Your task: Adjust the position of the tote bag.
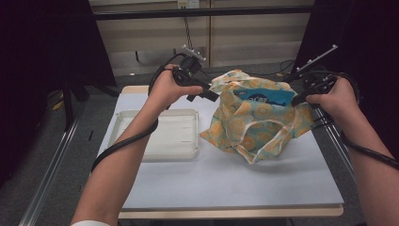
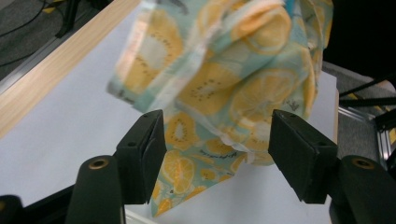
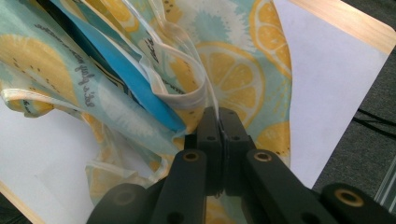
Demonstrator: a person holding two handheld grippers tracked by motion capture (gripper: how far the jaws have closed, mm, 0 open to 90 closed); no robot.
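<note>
Pinching the right-hand rim of the fabric bag (image 3: 233, 70), our right gripper (image 3: 218, 116) has its two jaws pressed flat together with a thin fold of the cloth caught between them. Our left gripper (image 2: 217, 135) is the opposite case: its jaws stand wide apart, the bag's left side (image 2: 224, 79) hanging in the gap between them, and we cannot see either pad touching it.

From the high view, the bag (image 1: 256, 120) stands on the white table cover (image 1: 235, 183), right of centre and toward the far edge, held up at its right rim by the right gripper (image 1: 297, 99) while the left gripper (image 1: 214, 94) sits at its upper left corner. A blue packet (image 1: 266, 96) pokes out of the bag's open mouth. An empty white tray (image 1: 157, 134) lies just left of the bag, apart from it.

We judge the job to be emptying or opening the bag: one side is secured, the other grasp is not yet made, and the packet is still inside.

As for writing, small dark script runs along the printed cloth, and the packet carries dark marks on blue; neither is sharp enough for us to read.
</note>
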